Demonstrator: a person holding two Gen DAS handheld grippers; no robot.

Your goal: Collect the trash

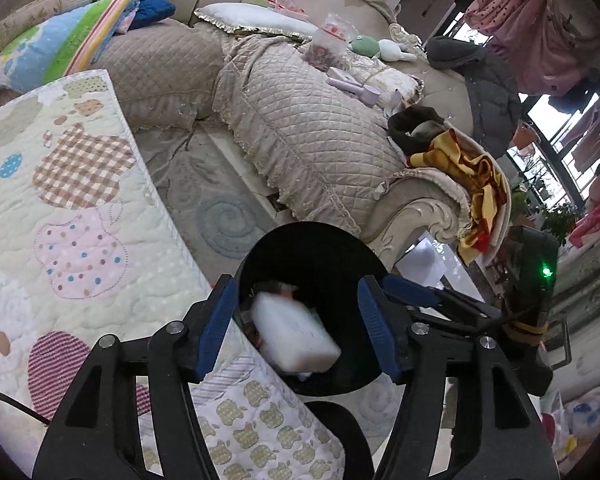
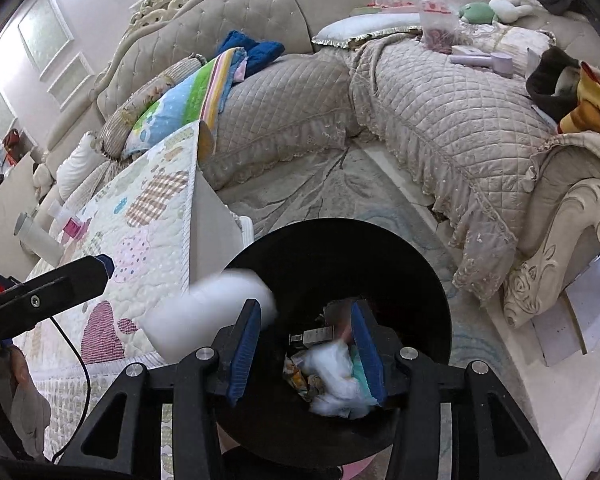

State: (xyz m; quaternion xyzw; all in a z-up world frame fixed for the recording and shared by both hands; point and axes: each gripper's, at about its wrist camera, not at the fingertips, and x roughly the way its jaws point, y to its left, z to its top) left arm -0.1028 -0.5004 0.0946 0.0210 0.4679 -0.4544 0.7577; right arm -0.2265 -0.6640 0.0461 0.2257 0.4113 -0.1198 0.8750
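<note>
Dropping into the black bin (image 1: pixel 320 368) is a white block-shaped piece of trash (image 1: pixel 296 338), blurred and sitting loose between and just beyond the jaws of the left gripper (image 1: pixel 298 330), whose blue pads are standing wide apart with nothing pressing on them. In the right wrist view the same white piece (image 2: pixel 204 312) is showing as a pale smear just to the left of the right gripper (image 2: pixel 306 346), over the bin's near rim. The right gripper's jaws are standing part open and are not gripping anything; a crumpled white wad (image 2: pixel 334 376) and small wrappers are lying in the bin (image 2: pixel 420 280) beyond them.

Judging by this, the collecting is well under way: several scraps are already lying in the bin and both grippers are hanging over its mouth, empty.

To the left of both jaws, the table (image 1: pixel 60 200) under its patchwork quilt is looking free of scraps where it shows, though a few bottles are standing at its far end (image 2: pixel 66 220). Further out, the sofa (image 1: pixel 300 136) is carrying a clear bag (image 1: pixel 328 40) and other loose items, which may or may not count as trash.
</note>
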